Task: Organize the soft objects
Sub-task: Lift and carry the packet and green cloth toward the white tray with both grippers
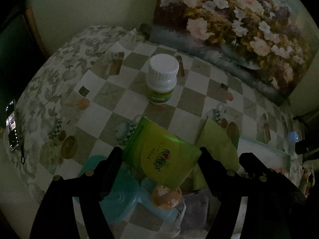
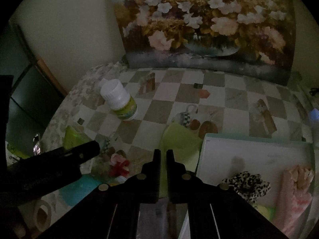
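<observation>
- The tablecloth [image 2: 235, 97] is showing beige and white checks, with a grey leaf print along its edge
- The tissue pack [image 1: 159, 155] is glowing yellow-green
- The bottle [image 1: 161, 77] is wearing a white cap and a green label
- The scrunchie [image 2: 247, 185] is showing leopard spots
- The box [image 2: 255, 151] is looking white inside
- The painting [image 2: 201, 20] is showing pale pink and white flowers
</observation>
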A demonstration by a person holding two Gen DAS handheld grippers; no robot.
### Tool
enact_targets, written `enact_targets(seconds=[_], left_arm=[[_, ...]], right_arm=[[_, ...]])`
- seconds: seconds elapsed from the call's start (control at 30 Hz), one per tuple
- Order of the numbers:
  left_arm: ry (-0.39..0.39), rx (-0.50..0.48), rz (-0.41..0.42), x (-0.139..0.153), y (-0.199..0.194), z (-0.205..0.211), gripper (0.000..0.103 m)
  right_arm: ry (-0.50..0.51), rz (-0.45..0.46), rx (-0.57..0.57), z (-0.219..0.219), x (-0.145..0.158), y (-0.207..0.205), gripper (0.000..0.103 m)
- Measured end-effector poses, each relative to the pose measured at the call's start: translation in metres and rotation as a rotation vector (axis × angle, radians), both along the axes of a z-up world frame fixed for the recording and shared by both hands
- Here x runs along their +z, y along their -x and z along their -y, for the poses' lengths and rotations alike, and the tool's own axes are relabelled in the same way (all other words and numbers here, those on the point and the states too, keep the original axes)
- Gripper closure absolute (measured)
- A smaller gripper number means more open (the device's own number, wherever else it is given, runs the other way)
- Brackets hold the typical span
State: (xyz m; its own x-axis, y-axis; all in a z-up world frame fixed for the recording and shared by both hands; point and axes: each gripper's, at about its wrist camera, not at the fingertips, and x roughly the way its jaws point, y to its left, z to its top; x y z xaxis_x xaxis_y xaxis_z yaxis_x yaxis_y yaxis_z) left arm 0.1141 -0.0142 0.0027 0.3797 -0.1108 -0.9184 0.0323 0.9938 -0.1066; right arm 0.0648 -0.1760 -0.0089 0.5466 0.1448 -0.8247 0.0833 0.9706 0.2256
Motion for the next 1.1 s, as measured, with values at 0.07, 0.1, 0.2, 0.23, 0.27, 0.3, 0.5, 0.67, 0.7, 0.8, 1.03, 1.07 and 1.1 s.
enact_targets(seconds=[0.07,0.1,0.2,0.23,0.27,0.3,0.5,0.67,0.7,0.8,1.03,1.07,1.1], left_arm=[[0.011,0.005,-0.019,-0.008,-0.005,0.000,0.025],[0.016,0.008,-0.026,-0.011,-0.008,0.000,0.025],[0.025,0.004,-0.047,-0.020,-0.016,0.002,0.025],[0.026,0.002,-0.050,-0.021,-0.018,0.003,0.025],[0.028,0.000,-0.051,-0.021,-0.019,0.004,0.025],[0.031,-0.002,-0.049,-0.020,-0.021,0.004,0.025],[0.048,0.011,-0.038,-0.015,-0.023,-0.002,0.025],[0.051,0.012,-0.050,-0.017,-0.024,-0.002,0.025],[0.051,0.011,-0.052,-0.018,-0.024,-0.002,0.025],[0.051,0.010,-0.057,-0.019,-0.026,-0.002,0.025],[0.040,0.014,-0.073,-0.026,-0.031,-0.002,0.025],[0.041,0.013,-0.075,-0.027,-0.031,-0.002,0.025],[0.041,0.013,-0.076,-0.027,-0.031,-0.001,0.025]], right_arm=[[-0.011,-0.028,-0.005,0.002,-0.010,-0.005,0.095],[-0.001,-0.044,-0.008,0.002,-0.015,-0.008,0.095],[0.026,-0.072,-0.009,0.004,-0.027,-0.013,0.093],[0.027,-0.082,-0.014,0.005,-0.031,-0.015,0.086],[0.024,-0.096,-0.020,0.006,-0.035,-0.016,0.080],[0.020,-0.106,-0.023,0.008,-0.039,-0.017,0.065],[-0.008,-0.129,-0.010,0.004,-0.051,-0.020,0.055],[0.034,-0.139,0.043,-0.012,-0.057,-0.024,0.055],[0.040,-0.149,0.049,-0.014,-0.061,-0.025,0.055],[0.059,-0.186,0.059,-0.018,-0.074,-0.028,0.055],[0.180,-0.219,0.095,-0.030,-0.092,-0.029,0.069],[0.211,-0.216,0.100,-0.031,-0.092,-0.029,0.074],[0.207,-0.213,0.104,-0.030,-0.092,-0.028,0.083]])
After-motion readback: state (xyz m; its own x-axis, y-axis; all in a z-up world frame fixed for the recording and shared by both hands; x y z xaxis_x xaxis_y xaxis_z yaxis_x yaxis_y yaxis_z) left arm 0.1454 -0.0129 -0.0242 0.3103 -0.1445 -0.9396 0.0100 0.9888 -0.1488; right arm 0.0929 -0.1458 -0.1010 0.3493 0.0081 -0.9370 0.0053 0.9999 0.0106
